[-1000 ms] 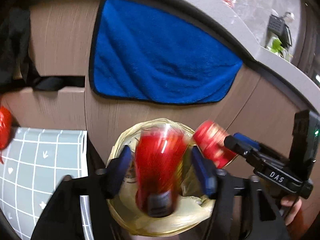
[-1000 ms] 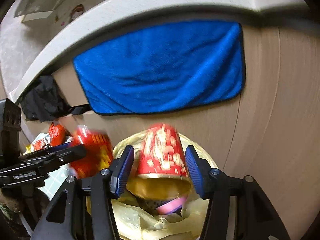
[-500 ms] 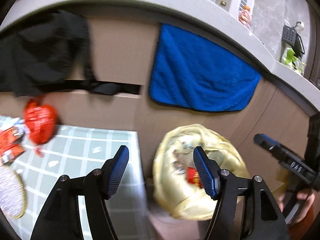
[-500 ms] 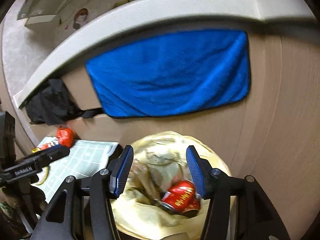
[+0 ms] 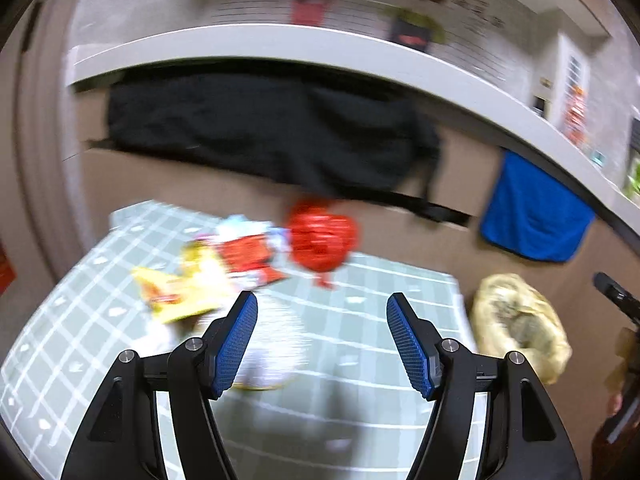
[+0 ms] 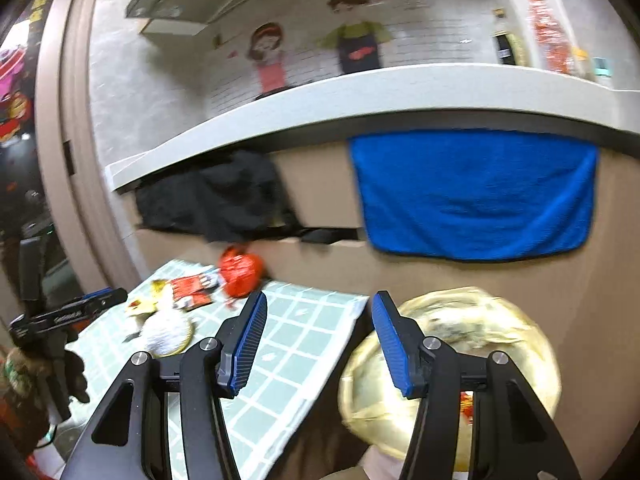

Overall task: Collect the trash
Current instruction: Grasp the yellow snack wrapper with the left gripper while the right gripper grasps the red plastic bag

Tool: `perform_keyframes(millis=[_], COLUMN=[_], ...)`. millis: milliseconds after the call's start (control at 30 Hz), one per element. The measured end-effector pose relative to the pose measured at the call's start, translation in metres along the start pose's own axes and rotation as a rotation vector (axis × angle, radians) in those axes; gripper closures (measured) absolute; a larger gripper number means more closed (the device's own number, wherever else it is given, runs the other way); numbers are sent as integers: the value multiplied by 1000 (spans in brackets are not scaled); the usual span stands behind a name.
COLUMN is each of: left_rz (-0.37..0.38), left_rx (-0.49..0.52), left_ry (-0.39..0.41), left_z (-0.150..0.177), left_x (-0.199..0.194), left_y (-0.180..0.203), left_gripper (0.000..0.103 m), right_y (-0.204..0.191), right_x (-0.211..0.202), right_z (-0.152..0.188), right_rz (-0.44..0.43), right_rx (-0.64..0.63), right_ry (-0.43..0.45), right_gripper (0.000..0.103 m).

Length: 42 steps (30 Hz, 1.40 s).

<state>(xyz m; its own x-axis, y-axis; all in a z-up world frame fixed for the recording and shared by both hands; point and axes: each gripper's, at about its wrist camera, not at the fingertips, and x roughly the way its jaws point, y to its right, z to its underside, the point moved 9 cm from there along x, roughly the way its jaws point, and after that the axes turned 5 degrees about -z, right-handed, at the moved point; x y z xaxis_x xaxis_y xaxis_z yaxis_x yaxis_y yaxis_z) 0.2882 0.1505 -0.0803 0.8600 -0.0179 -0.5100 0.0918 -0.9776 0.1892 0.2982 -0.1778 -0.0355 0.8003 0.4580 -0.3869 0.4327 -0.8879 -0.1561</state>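
My left gripper [image 5: 322, 304] is open and empty above a green checked table [image 5: 372, 408]. Trash lies at the table's far side: a crumpled red wrapper [image 5: 322, 240], a red-and-white packet [image 5: 248, 258], a yellow wrapper [image 5: 180, 292] and a white round piece [image 5: 276, 344] just past my left finger. The yellow trash bag [image 5: 520, 324] stands right of the table. My right gripper [image 6: 318, 306] is open and empty, over the table's right edge beside the bag [image 6: 460, 320]. The red wrapper [image 6: 240, 270] and packets [image 6: 190, 290] show far left there.
A blue towel [image 6: 472, 192] and a black cloth [image 6: 216, 196] hang on the brown cabinet front under a white counter [image 6: 360, 92]. The left gripper's body [image 6: 68, 312] shows at the left of the right wrist view.
Both grippers let their red cans fall into the yellow bag and opened. Both then swung left and away from the bag, toward the table with the remaining trash.
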Motion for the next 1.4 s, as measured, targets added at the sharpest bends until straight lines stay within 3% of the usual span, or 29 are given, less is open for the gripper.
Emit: perform_keyframes(millis=[167, 267, 467, 667, 767, 833, 900, 1133, 1300, 1400], left_rz=[-59, -56, -4, -51, -59, -45, -7, 45, 47, 50], left_rx=[-130, -215, -323, -435, -487, -469, -457, -334, -271, -261], left_ry=[-83, -143, -201, -270, -360, -357, -357, -252, -160, -123], left_z=[9, 17, 16, 17, 32, 32, 30, 6, -7, -14], left_x=[31, 54, 97, 149, 165, 164, 160, 117, 78, 62], left_y=[-86, -119, -143, -172, -179, -176, -169, -152, -146, -147], left_gripper=[35, 35, 35, 37, 44, 56, 84, 89, 90, 90], right_y=[-34, -50, -75, -91, -100, -106, -113, -109, -88, -84], right_x=[37, 67, 126, 165, 185, 201, 229, 317, 357, 369], right_z=[0, 1, 6, 12, 5, -2, -8, -12, 0, 9], right_rz=[-50, -65, -108, -124, -122, -134, -159, -138, -53, -106], right_rx=[-15, -21, -6, -37, -85, -104, -116, -100, -42, 48], right_ry=[-46, -73, -152, -216, -215, -221, -244, -270, -266, -293], right_gripper=[51, 51, 52, 52, 52, 52, 52, 51, 51, 51])
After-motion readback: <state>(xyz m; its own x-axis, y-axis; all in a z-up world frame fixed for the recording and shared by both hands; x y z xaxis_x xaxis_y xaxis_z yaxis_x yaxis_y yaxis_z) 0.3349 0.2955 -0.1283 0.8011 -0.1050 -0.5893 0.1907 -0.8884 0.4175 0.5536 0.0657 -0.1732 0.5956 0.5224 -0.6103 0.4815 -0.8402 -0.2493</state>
